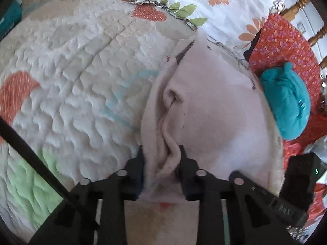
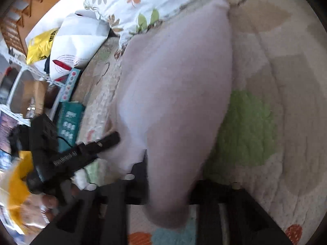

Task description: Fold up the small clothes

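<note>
In the left wrist view the left gripper (image 1: 161, 153) has its two black fingers closed on a bunched ridge of the pale pink garment (image 1: 214, 106), the pinched fold rising between the pads at lower centre of the frame. From there the cloth runs away toward the upper centre, its long axis pointing up the picture, and it lies on the quilted bedspread (image 1: 71, 77), with a rolled teal cloth (image 1: 286, 102) just beside its right edge. In the right wrist view the right gripper (image 2: 169, 183) also has the pale pink garment (image 2: 175, 81) between its fingers at lower centre; the cloth drapes over and hides the pads, so the grip reads as closed on fabric, though the contact itself is covered. Here too the garment stretches from the jaws toward the top of the frame, over the quilted bedspread (image 2: 276, 61). Both hands appear to hold the near edge, neither clearly nearer to the far end, so the fold probably means carrying that edge along the long axis toward the top of both frames.
</note>
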